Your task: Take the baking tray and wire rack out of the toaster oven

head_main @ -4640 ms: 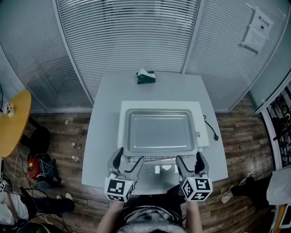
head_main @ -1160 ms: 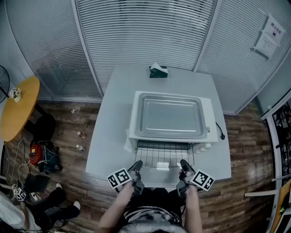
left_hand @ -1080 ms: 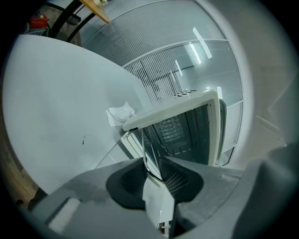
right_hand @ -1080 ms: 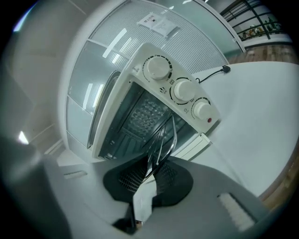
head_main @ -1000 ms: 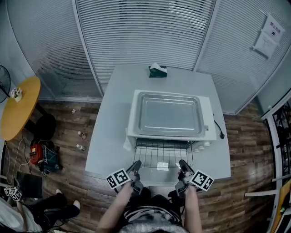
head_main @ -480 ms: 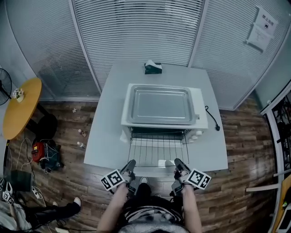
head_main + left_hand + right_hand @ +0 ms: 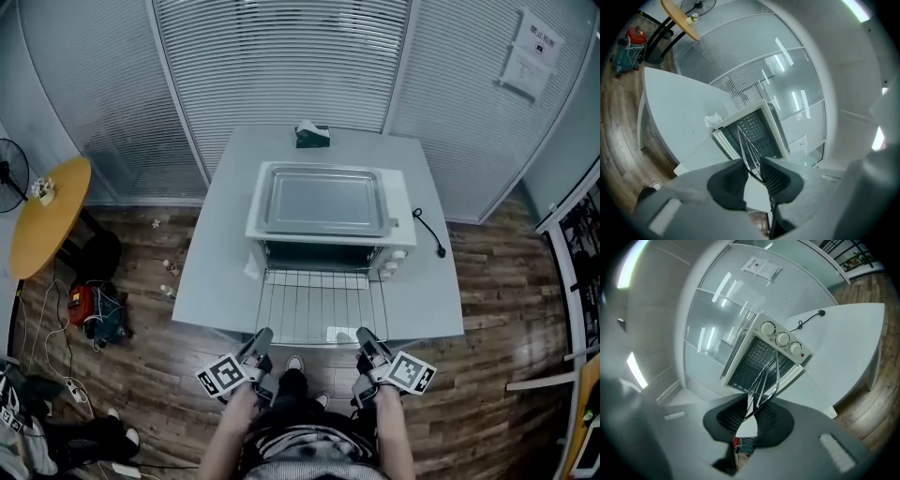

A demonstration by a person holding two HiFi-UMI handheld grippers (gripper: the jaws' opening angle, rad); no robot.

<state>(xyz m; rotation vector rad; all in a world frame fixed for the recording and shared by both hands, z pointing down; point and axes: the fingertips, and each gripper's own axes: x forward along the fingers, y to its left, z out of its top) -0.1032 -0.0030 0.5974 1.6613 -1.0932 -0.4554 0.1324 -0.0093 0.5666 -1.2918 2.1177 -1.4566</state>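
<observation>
A white toaster oven [image 7: 323, 246] stands on the grey table [image 7: 216, 272] with its door down. The silver baking tray [image 7: 326, 201] lies on the oven's roof. The wire rack [image 7: 321, 305] sticks far out of the oven mouth, level over the open door. My left gripper [image 7: 260, 343] is shut on the rack's near left corner and my right gripper [image 7: 367, 340] on its near right corner. In the left gripper view the rack [image 7: 746, 140] runs from between the pads [image 7: 776, 176] of my left gripper [image 7: 751, 165] to the oven [image 7: 754, 129]. The right gripper view shows my right gripper [image 7: 752, 409] clamping the rack [image 7: 768, 373].
A green tissue box [image 7: 311, 134] sits at the table's far edge. The oven's black power cord [image 7: 427, 232] trails to the right. A yellow round table [image 7: 47, 225] and a fan [image 7: 9, 173] stand at the left. Blinds and glass walls close the back.
Both grippers have drawn back toward me and risen a little. The wire rack has slid further out of the oven with them.
</observation>
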